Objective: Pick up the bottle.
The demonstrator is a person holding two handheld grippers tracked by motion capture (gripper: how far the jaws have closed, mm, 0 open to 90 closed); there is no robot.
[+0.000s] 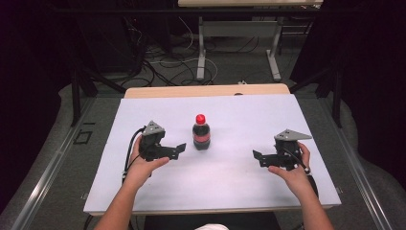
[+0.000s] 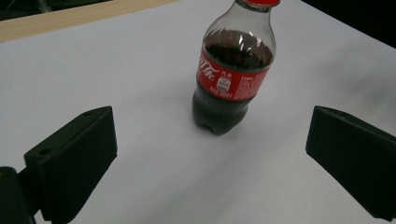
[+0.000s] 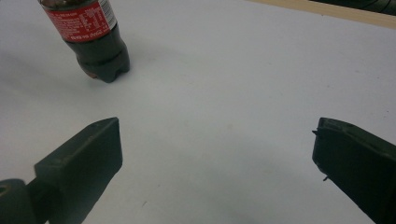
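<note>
The bottle (image 1: 201,132) stands upright mid-table on the white sheet (image 1: 143,191), just beside the left gripper (image 1: 178,147) and well apart from the right gripper (image 1: 256,155); both sit wide open, holding nothing. Probably best if the left one slides in level and squeezes around the label, not the neck, so it doesn't tip. It's a small cola: red cap, red label, dark drink nearly up to the shoulder.

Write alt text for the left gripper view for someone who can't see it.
A small cola bottle with a red label and red cap stands upright on a white table, just ahead of the left gripper. The gripper's two black jaws are wide open with nothing between them.
</note>
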